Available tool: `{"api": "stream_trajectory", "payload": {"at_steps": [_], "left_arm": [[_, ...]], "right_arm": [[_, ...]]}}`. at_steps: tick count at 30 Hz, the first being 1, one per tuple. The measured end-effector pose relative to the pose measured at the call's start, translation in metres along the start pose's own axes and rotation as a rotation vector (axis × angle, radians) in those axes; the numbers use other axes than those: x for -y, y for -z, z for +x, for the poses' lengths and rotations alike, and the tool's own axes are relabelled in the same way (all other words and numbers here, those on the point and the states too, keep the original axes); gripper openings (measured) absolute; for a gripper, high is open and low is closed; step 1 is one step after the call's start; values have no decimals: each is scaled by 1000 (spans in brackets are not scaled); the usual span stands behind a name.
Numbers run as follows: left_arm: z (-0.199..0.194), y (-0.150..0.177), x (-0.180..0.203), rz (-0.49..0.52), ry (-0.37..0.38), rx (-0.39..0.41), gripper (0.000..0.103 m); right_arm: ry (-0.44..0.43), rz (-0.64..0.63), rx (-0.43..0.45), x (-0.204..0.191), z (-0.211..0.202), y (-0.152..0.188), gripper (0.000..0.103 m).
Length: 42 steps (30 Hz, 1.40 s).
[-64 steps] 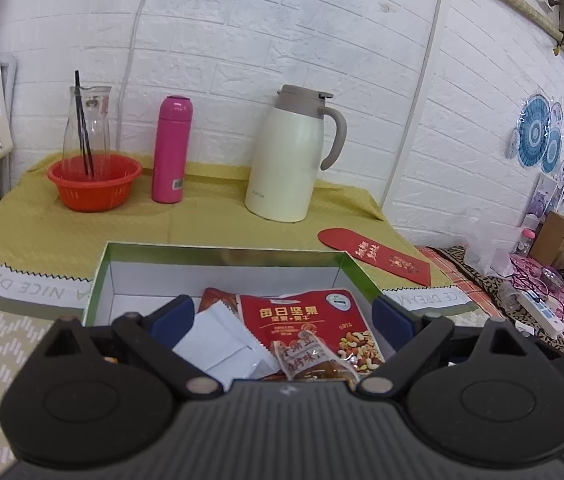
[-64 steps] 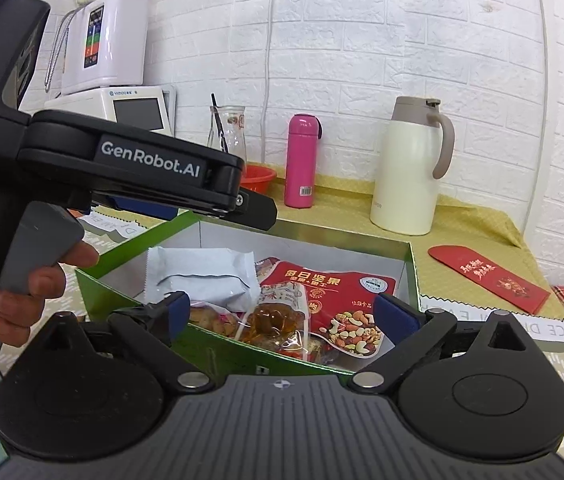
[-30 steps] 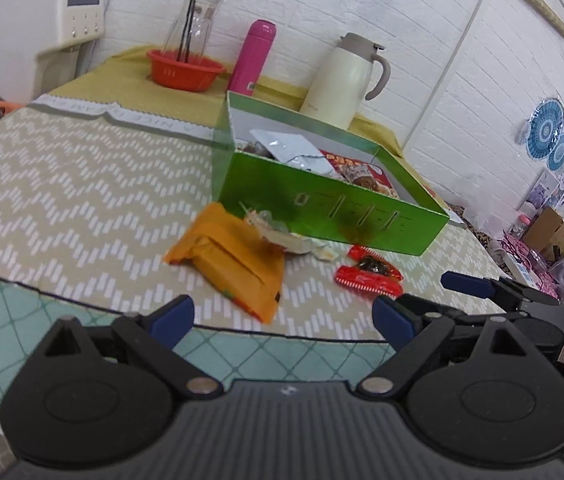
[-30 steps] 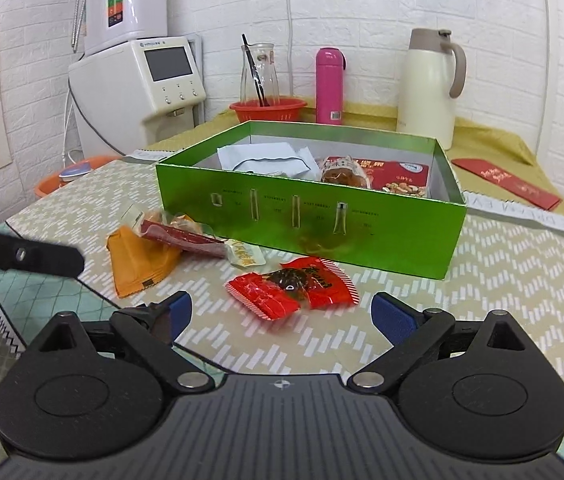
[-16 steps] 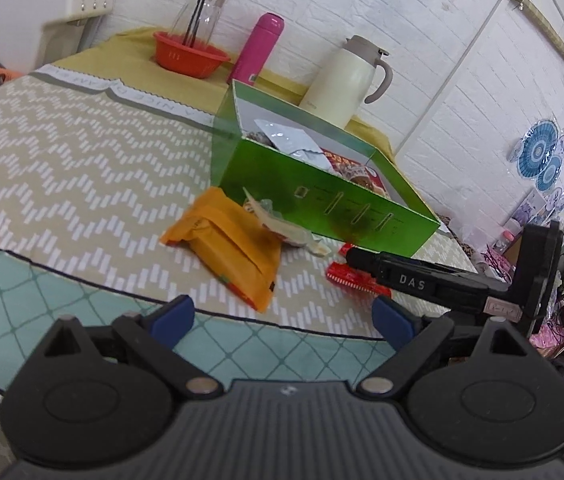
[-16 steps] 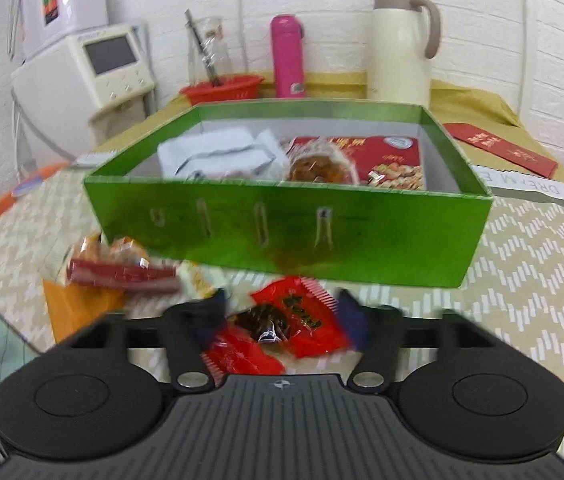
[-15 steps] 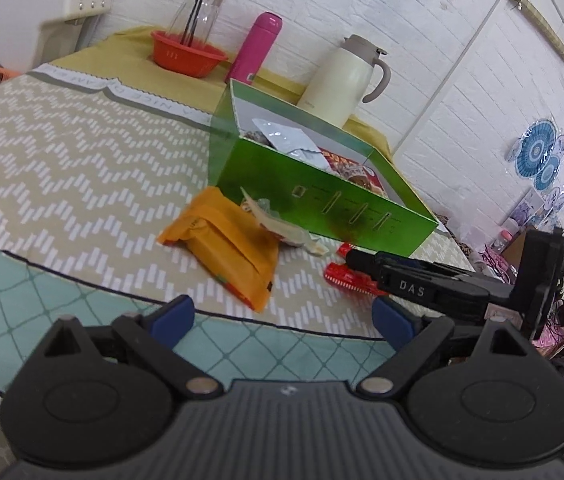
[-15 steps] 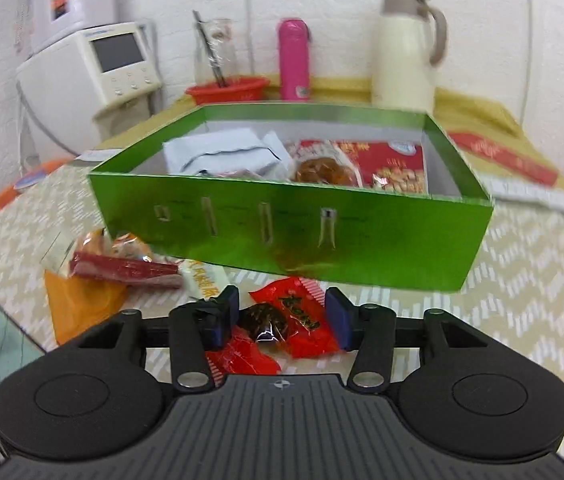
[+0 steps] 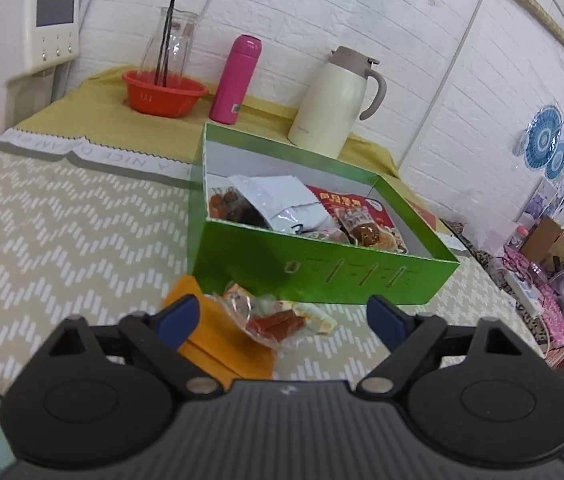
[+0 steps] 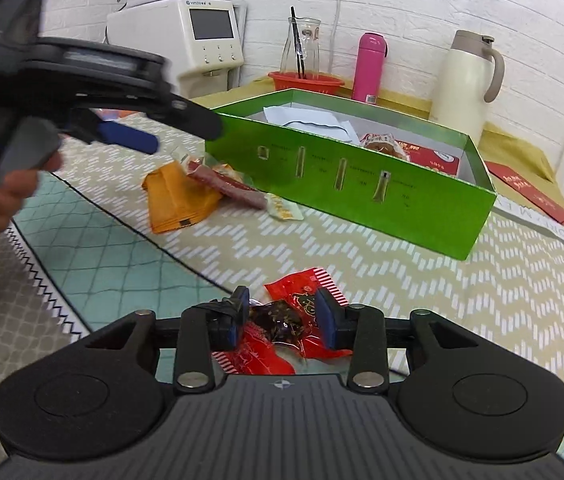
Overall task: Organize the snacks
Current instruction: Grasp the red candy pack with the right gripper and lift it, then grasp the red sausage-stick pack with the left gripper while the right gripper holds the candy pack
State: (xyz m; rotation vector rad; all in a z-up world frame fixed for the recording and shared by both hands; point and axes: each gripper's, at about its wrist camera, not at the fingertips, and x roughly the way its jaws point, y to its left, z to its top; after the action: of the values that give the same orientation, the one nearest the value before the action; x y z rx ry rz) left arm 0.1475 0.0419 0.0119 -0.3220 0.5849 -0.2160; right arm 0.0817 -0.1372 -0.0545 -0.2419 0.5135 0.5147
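Bright, even light and soft shadows; fisheye bending darkens the corners, and the black handheld left gripper (image 10: 129, 136) is motion-blurred.

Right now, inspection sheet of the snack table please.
Surface: zigzag tablecloth, flat.
Job's things: green box open, holding packets; orange packet and clear-wrapped snack lie outside, by its front wall.
Clutter: pink flask, cream jug, orange basket behind the box.
Grippers: left gripper jaws closing, wide apart over the clear-wrapped snack; right gripper jaws opening slightly, red packet between its pads.
Cables: white cord on wall; power strip far right.
Surroundings: brick wall, water dispenser.
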Motion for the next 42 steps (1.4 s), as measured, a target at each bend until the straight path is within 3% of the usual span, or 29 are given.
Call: {"api": "stream_trajectory", "payload": {"at_steps": [1, 4, 6, 11, 13, 15, 17, 19, 23, 26, 28, 34, 35, 42], "left_arm": [[6, -1, 1, 10, 12, -24, 32], [5, 7, 3, 16, -19, -36, 9], [-3, 15, 0, -31, 16, -57, 5], [-19, 46, 5, -56, 85, -137, 4], [-27, 57, 7, -81, 125, -159, 4], [-33, 61, 7, -100, 129, -154, 9], [-37, 57, 9, -84, 92, -110, 50], [-37, 48, 14, -42, 50, -59, 48], [-26, 23, 21, 24, 48, -5, 52], [-3, 10, 25, 84, 26, -40, 52], [13, 5, 29, 112, 37, -83, 52], [49, 17, 40, 200, 10, -176, 52], [53, 21, 40, 205, 4, -189, 44], [30, 39, 47, 274, 4, -159, 41]], "right_arm": [[-1, 4, 3, -1, -2, 2, 72], [2, 16, 7, -3, -5, 6, 81], [1, 26, 10, -2, -7, 9, 83], [6, 40, 12, 0, -9, 11, 93], [30, 56, 1, 0, -10, 13, 103], [37, 98, -11, 2, -12, 15, 103], [16, 160, -16, 4, -13, 13, 103], [6, 206, -18, 3, -10, 11, 103], [58, 185, -37, -11, 5, 4, 103], [91, 118, -30, -20, 10, 5, 103], [70, 113, -28, -16, 6, 8, 103], [80, 137, -31, 0, -11, 21, 103], [85, 142, -30, 2, -13, 23, 103], [98, 162, -13, 10, -18, 30, 103]]}}
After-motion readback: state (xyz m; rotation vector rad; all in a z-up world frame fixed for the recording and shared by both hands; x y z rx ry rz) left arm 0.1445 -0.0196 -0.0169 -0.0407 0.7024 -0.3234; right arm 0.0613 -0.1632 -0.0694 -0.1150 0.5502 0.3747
